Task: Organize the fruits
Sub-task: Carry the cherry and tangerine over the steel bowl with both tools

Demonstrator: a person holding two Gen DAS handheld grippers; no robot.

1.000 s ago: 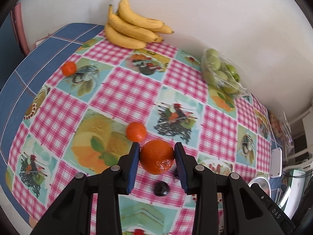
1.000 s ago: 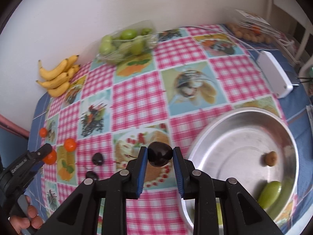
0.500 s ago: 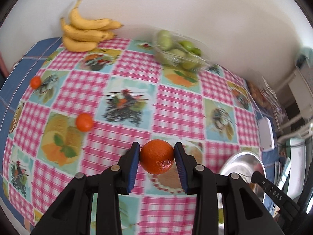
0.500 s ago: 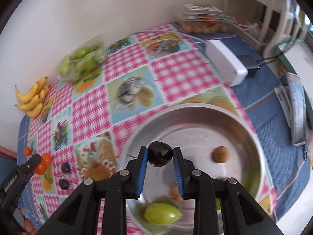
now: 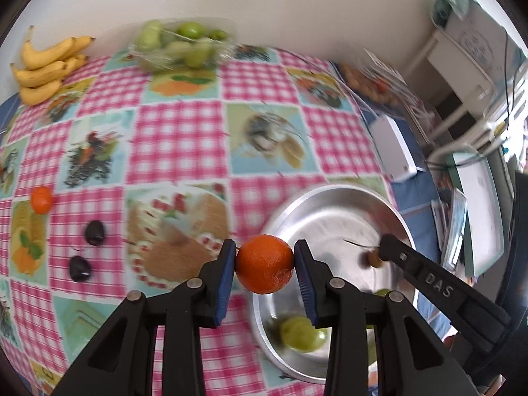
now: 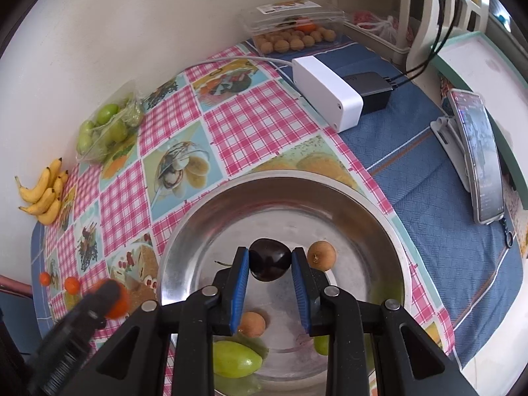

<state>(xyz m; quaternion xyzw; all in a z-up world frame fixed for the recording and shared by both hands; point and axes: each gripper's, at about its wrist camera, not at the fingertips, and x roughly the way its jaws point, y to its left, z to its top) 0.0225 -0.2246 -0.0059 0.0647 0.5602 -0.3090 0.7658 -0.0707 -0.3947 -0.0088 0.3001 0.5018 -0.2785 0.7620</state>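
My left gripper [image 5: 265, 265] is shut on an orange [image 5: 264, 264] and holds it over the left rim of the steel bowl [image 5: 330, 198]. My right gripper [image 6: 270, 262] is shut on a dark plum [image 6: 269, 259] above the middle of the bowl [image 6: 264, 184]. In the bowl lie two brown longans [image 6: 321, 254], a green fruit [image 6: 234, 359] and another green one [image 6: 321, 343]. On the checked cloth to the left lie two dark plums [image 5: 94, 232] and a small orange [image 5: 41, 199]. The left gripper also shows blurred in the right wrist view [image 6: 109, 297].
Bananas [image 5: 46, 66] and a bag of green fruit [image 5: 181, 44] lie at the table's far side by the wall. A white box [image 6: 326, 89] with a black adapter, a tray of walnuts [image 6: 293, 39] and a phone on a stand [image 6: 478, 155] are at the right.
Both grippers have moved right with their fruit. The left one has come from the cloth to the bowl's rim. The right one has moved further over the bowl's middle.
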